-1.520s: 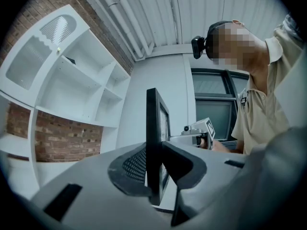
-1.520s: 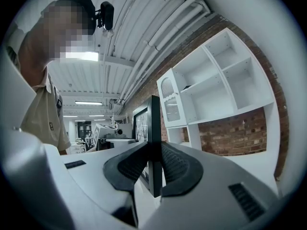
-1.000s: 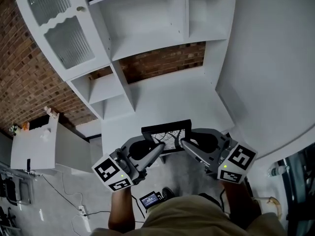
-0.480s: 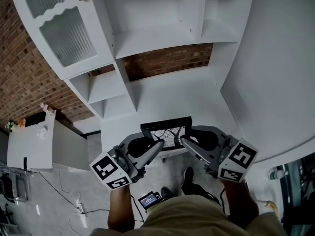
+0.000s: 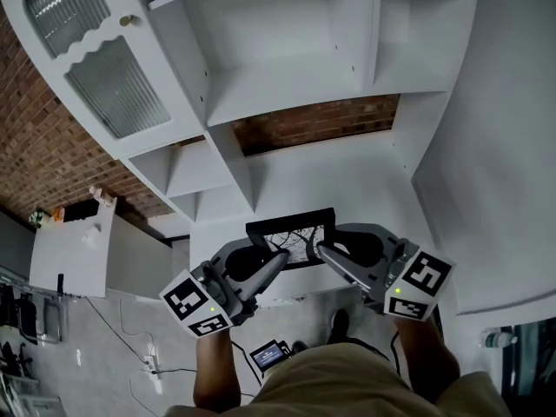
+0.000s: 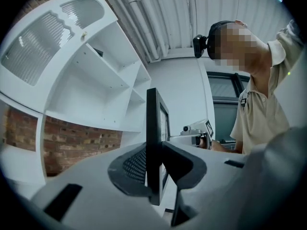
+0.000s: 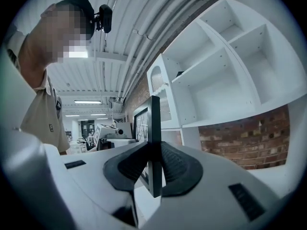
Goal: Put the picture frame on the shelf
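A black picture frame (image 5: 291,238) with a branch print hangs in the air in front of the white shelf unit (image 5: 295,85). My left gripper (image 5: 280,260) is shut on its left edge, and my right gripper (image 5: 320,252) is shut on its right edge. In the left gripper view the picture frame (image 6: 153,143) stands edge-on between the dark pads (image 6: 129,169). The right gripper view shows the picture frame (image 7: 154,143) pinched the same way, with the shelf unit (image 7: 225,75) beyond it. The frame is level with the low wide shelf board (image 5: 313,176).
The shelf unit has open compartments above a brick-backed gap (image 5: 317,122) and a ribbed glass door (image 5: 104,68) at the left. A white cabinet (image 5: 74,254) stands at the lower left. Cables and a small device (image 5: 268,354) lie on the floor by the person's feet.
The shelf unit has shifted in the head view and looms larger and closer. Both grippers keep the same hold on the frame.
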Available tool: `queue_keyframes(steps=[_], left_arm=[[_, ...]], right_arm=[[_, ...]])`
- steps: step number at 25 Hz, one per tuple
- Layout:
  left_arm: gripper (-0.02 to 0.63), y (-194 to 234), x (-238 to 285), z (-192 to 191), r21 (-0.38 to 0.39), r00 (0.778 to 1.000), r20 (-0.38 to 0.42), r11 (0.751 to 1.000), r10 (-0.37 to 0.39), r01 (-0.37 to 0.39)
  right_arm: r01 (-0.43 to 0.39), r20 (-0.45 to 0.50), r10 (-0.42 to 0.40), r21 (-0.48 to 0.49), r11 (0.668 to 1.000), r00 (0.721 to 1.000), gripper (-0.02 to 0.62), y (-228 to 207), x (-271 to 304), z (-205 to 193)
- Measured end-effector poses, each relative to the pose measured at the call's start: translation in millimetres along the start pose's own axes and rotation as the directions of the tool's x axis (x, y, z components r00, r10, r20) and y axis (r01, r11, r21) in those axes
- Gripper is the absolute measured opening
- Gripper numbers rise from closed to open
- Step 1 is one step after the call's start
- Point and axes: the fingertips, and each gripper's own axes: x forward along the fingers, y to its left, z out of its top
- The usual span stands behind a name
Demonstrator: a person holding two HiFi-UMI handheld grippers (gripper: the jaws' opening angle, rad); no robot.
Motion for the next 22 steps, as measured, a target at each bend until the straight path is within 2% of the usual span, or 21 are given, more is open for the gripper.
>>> queue_keyframes(steps=[7,15,18,22], left_arm=[[0.069,28,41,3,-0.009,0.998,-0.006,0.998,0.061,-0.061],[0.066,54,62,5,0.0,0.993,-0.011,0.993,0.119,-0.119],[0.063,63,62,6,-0.005,0.993,-0.015,0.993,0.115,-0.115],[0.058,81,57,8,-0.015,0.998,-0.009,0.998,0.061,-0.061]], right_arm=[[-0.112,0.013,0.112,0.002,0.994,0.994,0.078,-56,3,9],[-0.216,0.03,0.216,-0.018,0.976,0.976,0.078,-92,17,18],[-0.227,0.034,0.227,-0.019,0.974,0.973,0.079,-98,28,20],[-0.207,0.014,0.208,-0.027,0.978,0.978,0.09,-107,52,17]])
